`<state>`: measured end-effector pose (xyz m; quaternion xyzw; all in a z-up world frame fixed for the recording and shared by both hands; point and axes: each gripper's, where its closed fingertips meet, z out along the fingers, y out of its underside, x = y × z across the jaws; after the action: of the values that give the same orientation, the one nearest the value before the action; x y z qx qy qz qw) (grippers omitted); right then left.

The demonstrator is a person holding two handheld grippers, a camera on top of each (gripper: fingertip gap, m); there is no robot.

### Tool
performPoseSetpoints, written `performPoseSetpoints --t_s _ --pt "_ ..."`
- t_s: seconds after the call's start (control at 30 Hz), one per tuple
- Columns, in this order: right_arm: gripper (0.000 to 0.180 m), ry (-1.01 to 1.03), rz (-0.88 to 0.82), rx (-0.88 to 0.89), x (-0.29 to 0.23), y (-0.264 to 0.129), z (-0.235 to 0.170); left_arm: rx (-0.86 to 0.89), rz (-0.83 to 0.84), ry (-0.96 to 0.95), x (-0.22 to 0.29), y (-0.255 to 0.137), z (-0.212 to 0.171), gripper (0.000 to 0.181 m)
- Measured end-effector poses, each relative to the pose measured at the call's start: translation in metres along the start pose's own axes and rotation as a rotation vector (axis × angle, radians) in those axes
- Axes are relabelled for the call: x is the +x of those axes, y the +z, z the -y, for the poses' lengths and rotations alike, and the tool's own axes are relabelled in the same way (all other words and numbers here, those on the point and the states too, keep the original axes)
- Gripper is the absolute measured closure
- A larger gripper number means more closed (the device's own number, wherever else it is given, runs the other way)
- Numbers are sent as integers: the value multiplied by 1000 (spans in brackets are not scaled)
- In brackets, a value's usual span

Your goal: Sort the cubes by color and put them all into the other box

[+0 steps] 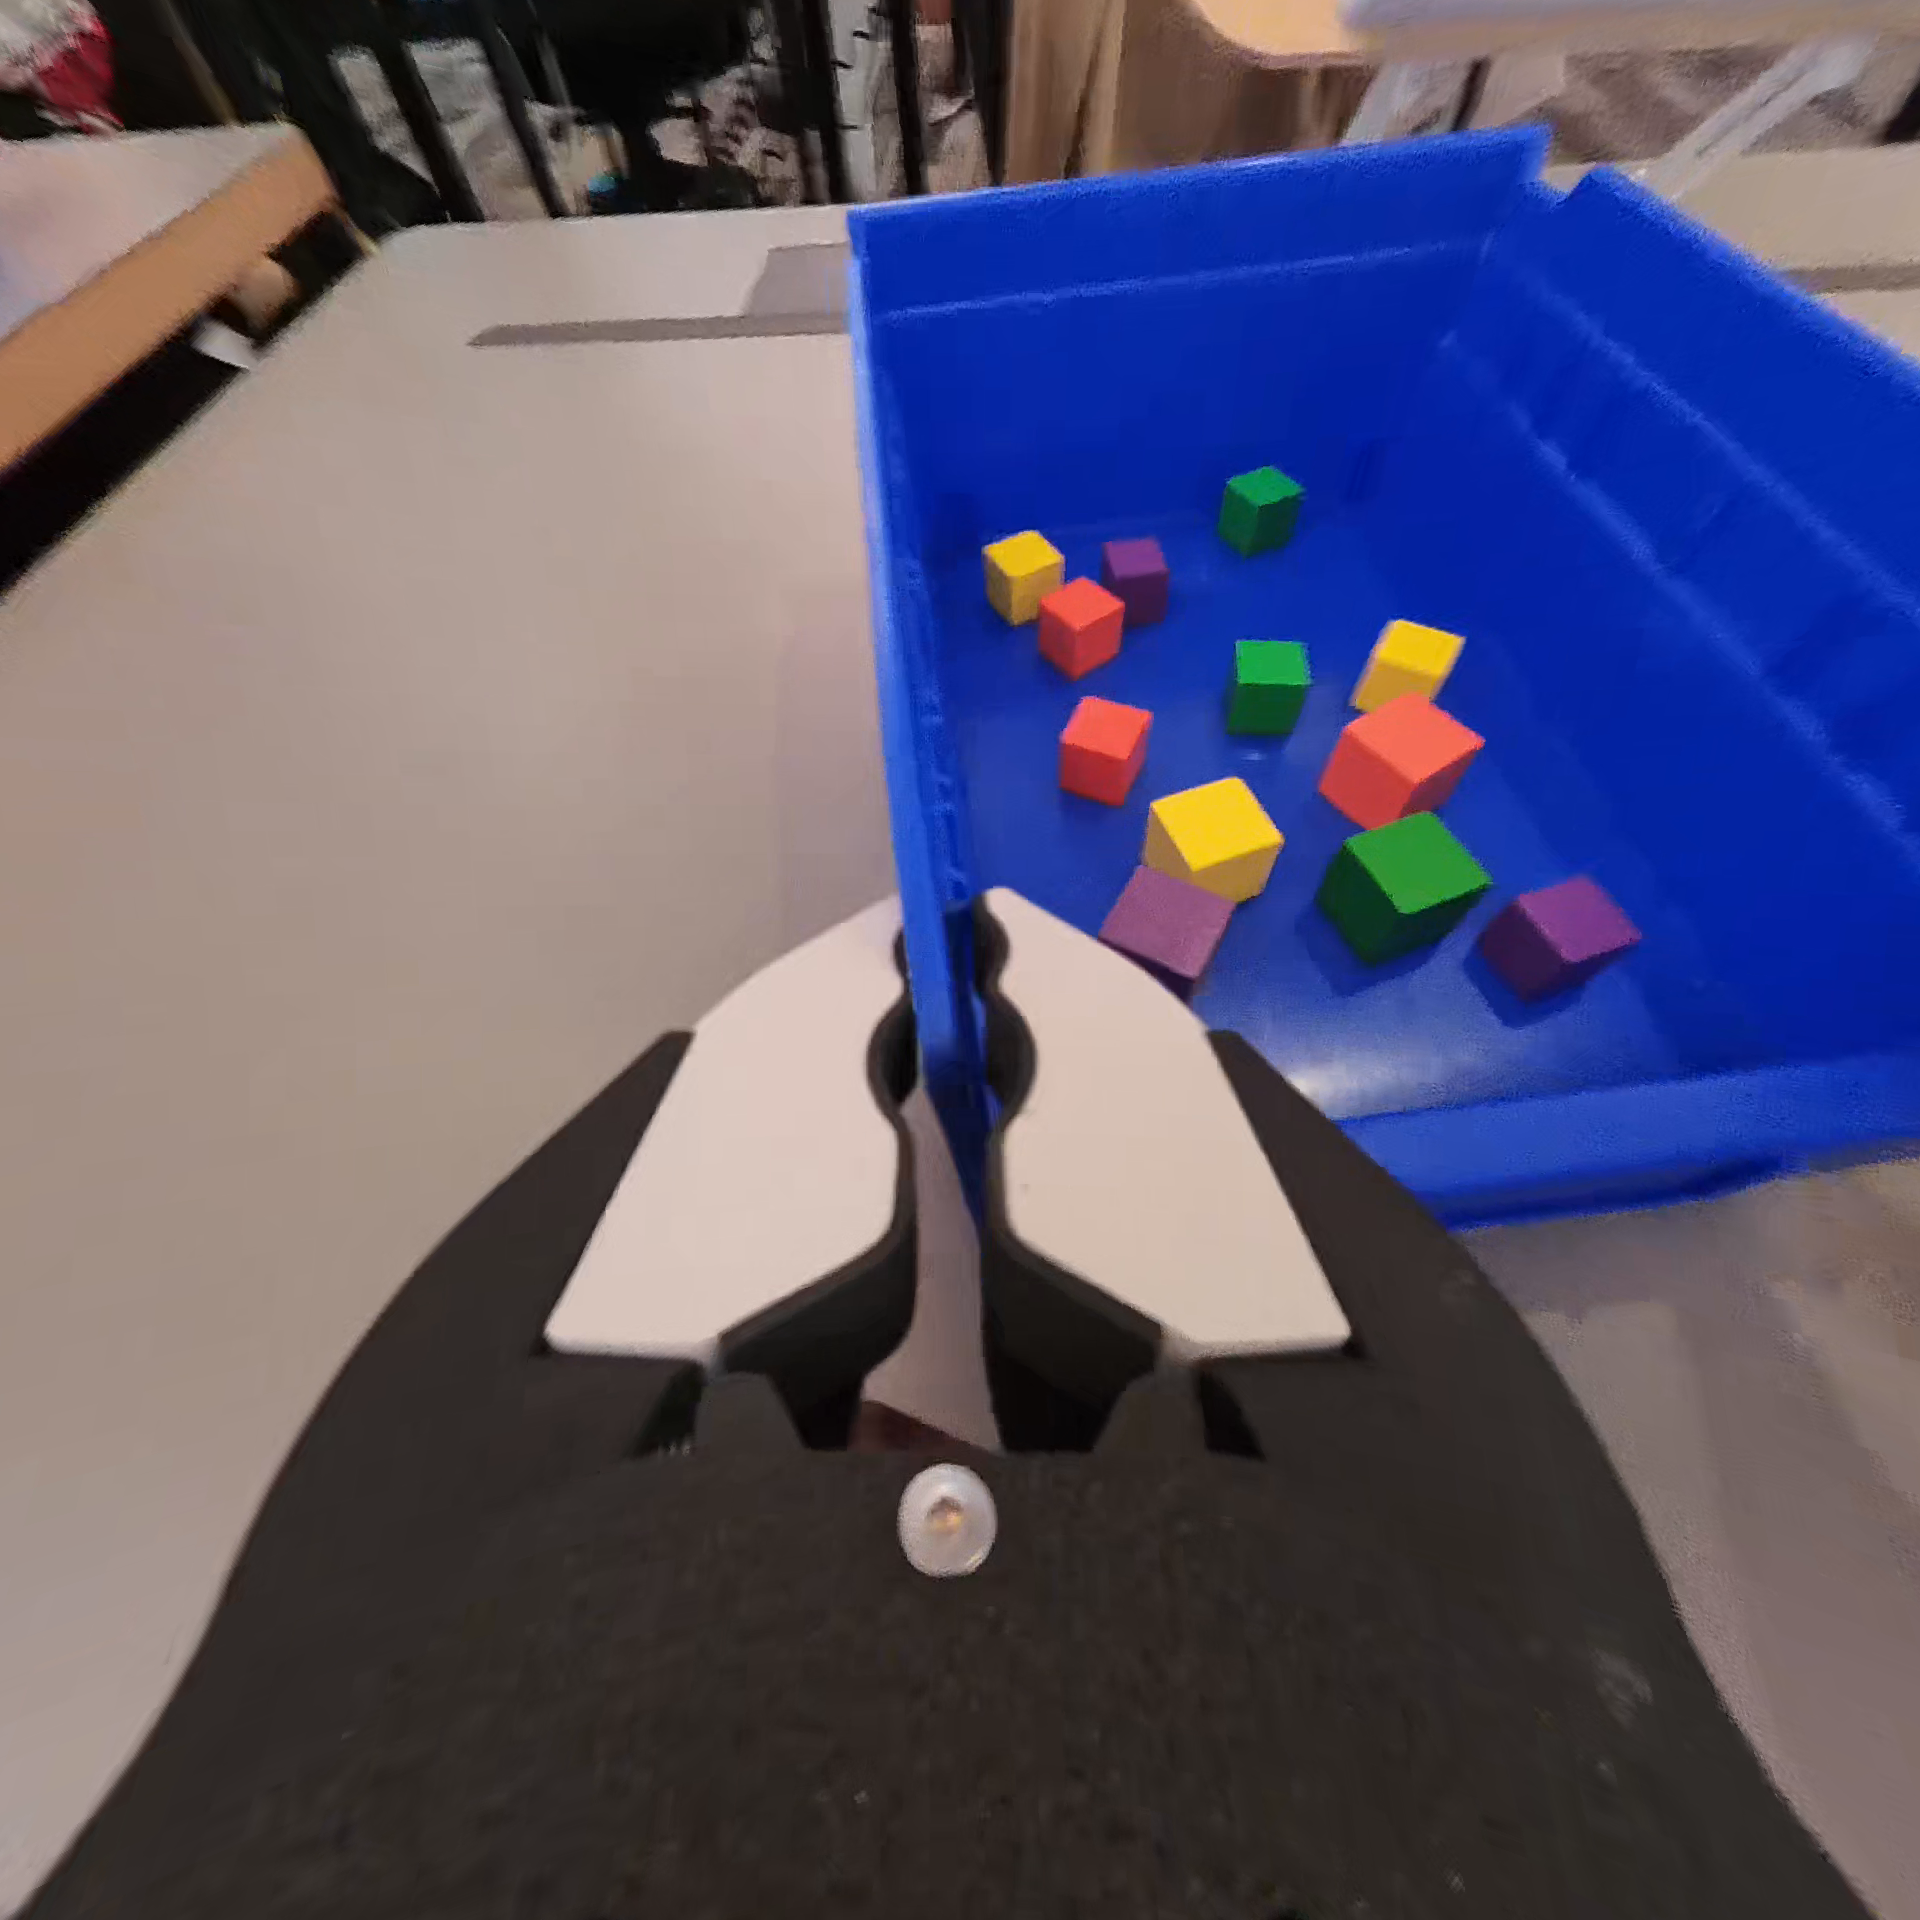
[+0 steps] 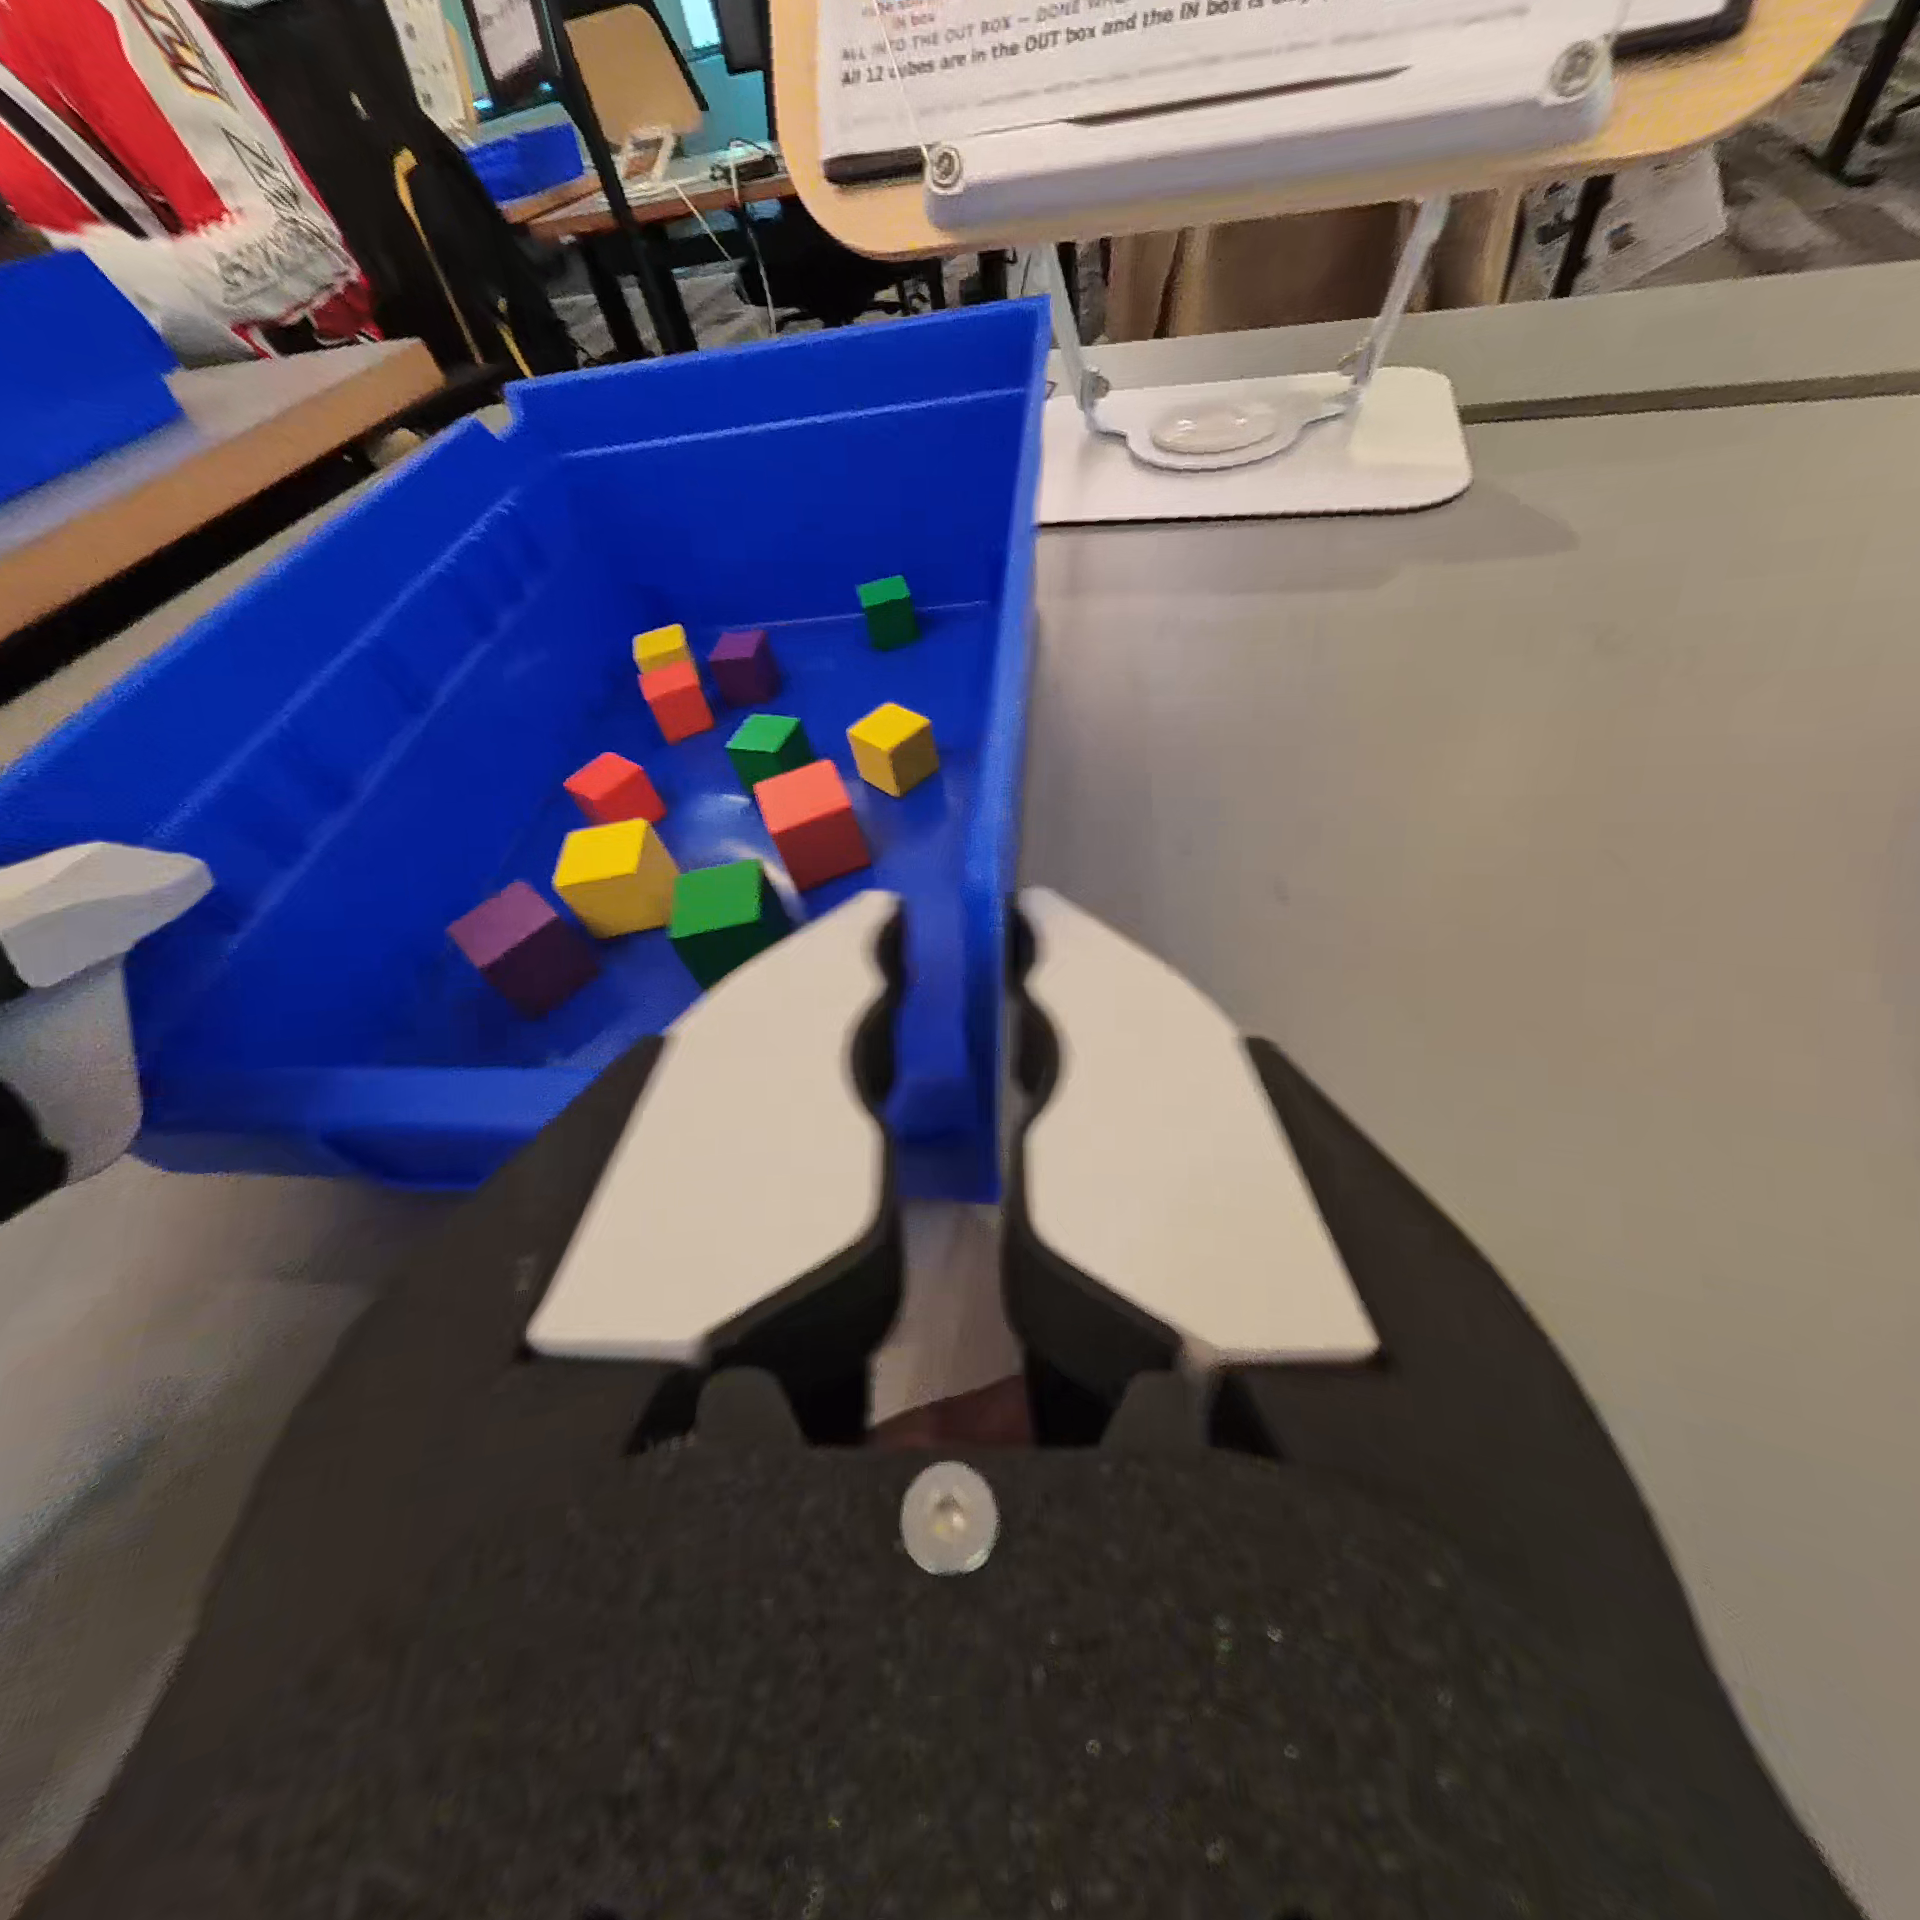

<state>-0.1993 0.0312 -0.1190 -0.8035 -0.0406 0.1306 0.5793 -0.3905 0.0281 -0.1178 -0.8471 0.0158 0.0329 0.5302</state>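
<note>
My left gripper (image 1: 943, 940) is clamped on the left side wall of the blue box (image 1: 1683, 499), one finger outside and one inside, the jaws narrowed down to the thickness of the plastic. My right gripper (image 2: 956, 935) pinches the opposite side wall the same way, near the box's front corner. Both grips sit close to the low front lip. The box rests on the grey table (image 1: 468, 727), and the tip of my left gripper shows at the left edge of the right wrist view. Inside, the cubes lie loose and mixed on the floor of the box: nearest me a purple cube (image 1: 1169, 925) touches a yellow cube (image 1: 1214, 836), with a green cube (image 1: 1403, 883) and another purple one (image 1: 1558, 933) just beside. Farther in sit a large red cube (image 1: 1397, 756), a small red one (image 1: 1103, 748), a green and a yellow. Toward the back wall a yellow, red and purple cluster together, with one green cube (image 1: 1260, 509) apart. Beyond the box, a white stand (image 2: 1247, 457) holds a printed sheet.
</note>
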Motion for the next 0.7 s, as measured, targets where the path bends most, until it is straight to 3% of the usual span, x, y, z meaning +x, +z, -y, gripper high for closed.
performPoseSetpoints --t_s 0.07,0.2,0.33,0.47,0.7 --pt "177 38 -63 -5 7 8 2 -6 -23 -36 -1 3 1 176" --pt "177 124 -80 32 -11 11 13 -19 -14 -18 -20 -2 8 177" --pt "177 81 -76 103 -65 12 24 3 -38 -43 -76 -4 24 177" --pt "175 56 -10 66 -140 26 16 53 -44 -26 -151 0 34 177" --pt "176 26 -38 4 -209 65 -1 42 -78 7 -220 29 11 177"
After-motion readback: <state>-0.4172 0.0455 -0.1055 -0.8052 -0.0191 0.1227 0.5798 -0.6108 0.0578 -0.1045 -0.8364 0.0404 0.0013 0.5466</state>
